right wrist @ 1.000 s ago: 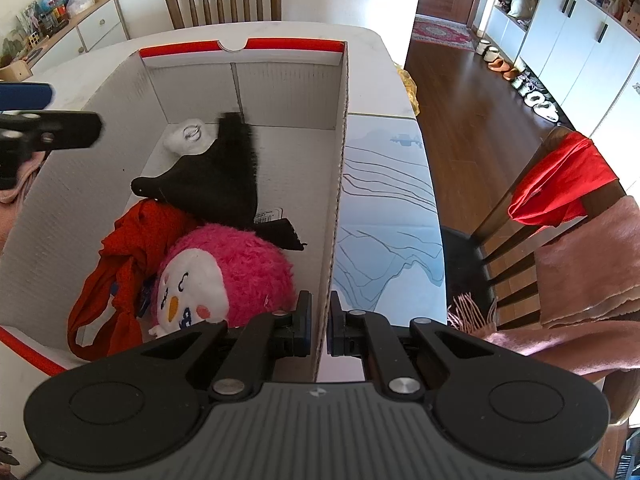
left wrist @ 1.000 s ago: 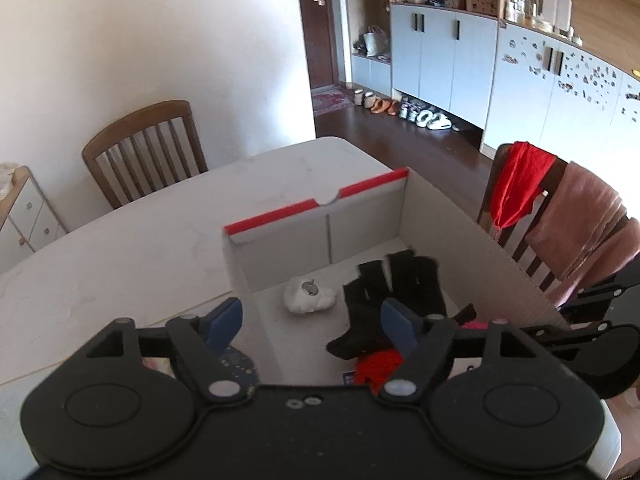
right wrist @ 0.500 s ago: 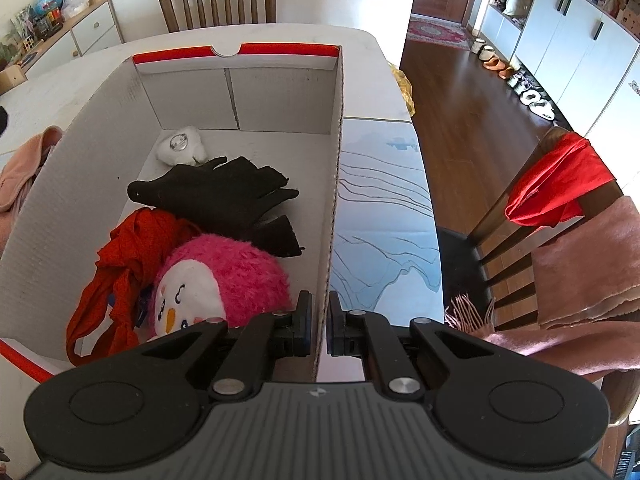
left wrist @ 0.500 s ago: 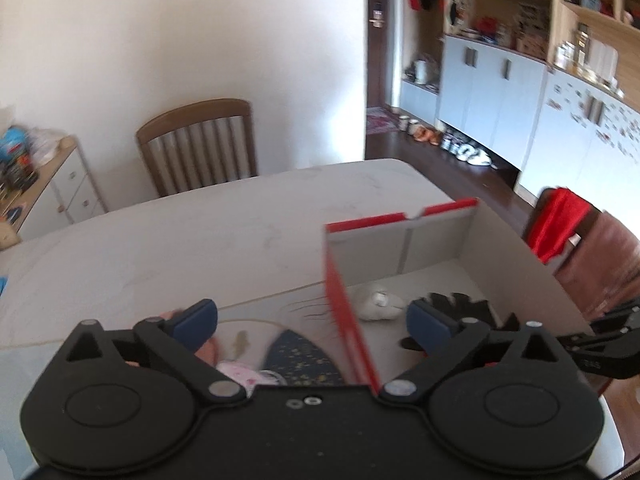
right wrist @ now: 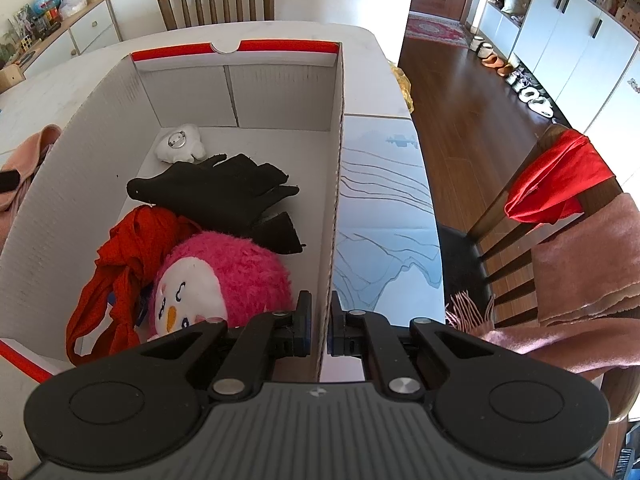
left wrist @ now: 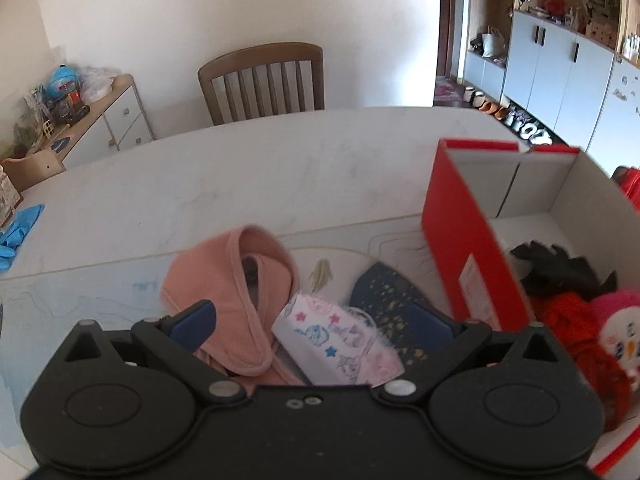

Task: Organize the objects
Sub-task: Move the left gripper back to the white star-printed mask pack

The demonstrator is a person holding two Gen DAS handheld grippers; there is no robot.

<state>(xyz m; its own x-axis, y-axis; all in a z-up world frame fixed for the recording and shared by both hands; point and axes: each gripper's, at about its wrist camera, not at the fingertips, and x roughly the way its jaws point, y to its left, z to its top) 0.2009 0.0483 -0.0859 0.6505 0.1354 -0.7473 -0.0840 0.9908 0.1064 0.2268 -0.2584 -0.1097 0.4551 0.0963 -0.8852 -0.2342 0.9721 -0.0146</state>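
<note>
The right gripper (right wrist: 318, 330) pinches the near right wall of the cardboard box (right wrist: 338, 184), one finger inside and one outside. Just inside that wall lies a pink plush toy (right wrist: 236, 276), with a red cloth (right wrist: 124, 248) beside it. Beyond them, toward the box's far wall, lie black gloves (right wrist: 224, 192), then a small white toy (right wrist: 180, 148).

Outside the box's left wall, the left gripper (left wrist: 316, 320) hangs over the bench (left wrist: 240, 176) with its jaws spread wide, having just been opening, and nothing pressed between them. Below its fingers lie a pink garment (left wrist: 240, 280) and a white cloth printed with stars (left wrist: 340, 340), the latter resting next to a dark blue patch (left wrist: 392, 292) of the mat. Farther off from the box stands a wooden chair (left wrist: 264, 80).
</note>
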